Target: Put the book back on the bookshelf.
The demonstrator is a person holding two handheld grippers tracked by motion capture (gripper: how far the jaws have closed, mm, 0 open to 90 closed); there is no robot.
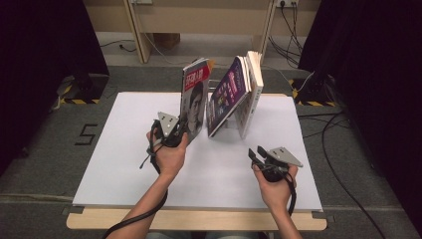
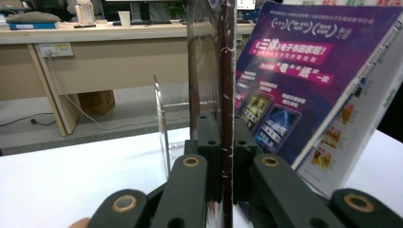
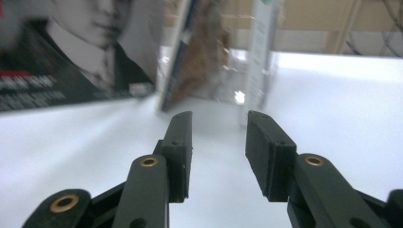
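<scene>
White table top (image 1: 149, 164); cardboard box (image 1: 166, 40) beneath far desk

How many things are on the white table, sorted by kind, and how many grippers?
Magazines or books standing: 3, the portrait-cover magazine, the purple-cover magazine and the white book
Clear stand: 1
Grippers: 2, left gripper and right gripper
Total: 6

We see our left gripper (image 2: 227, 156) clamped on the thin edge of an upright magazine (image 2: 211, 71). To its right a purple-covered magazine (image 2: 309, 76) leans away. A clear plastic stand (image 2: 161, 123) rises at left on the white table (image 2: 71, 175); a desk (image 2: 95, 52) stands far behind.
</scene>
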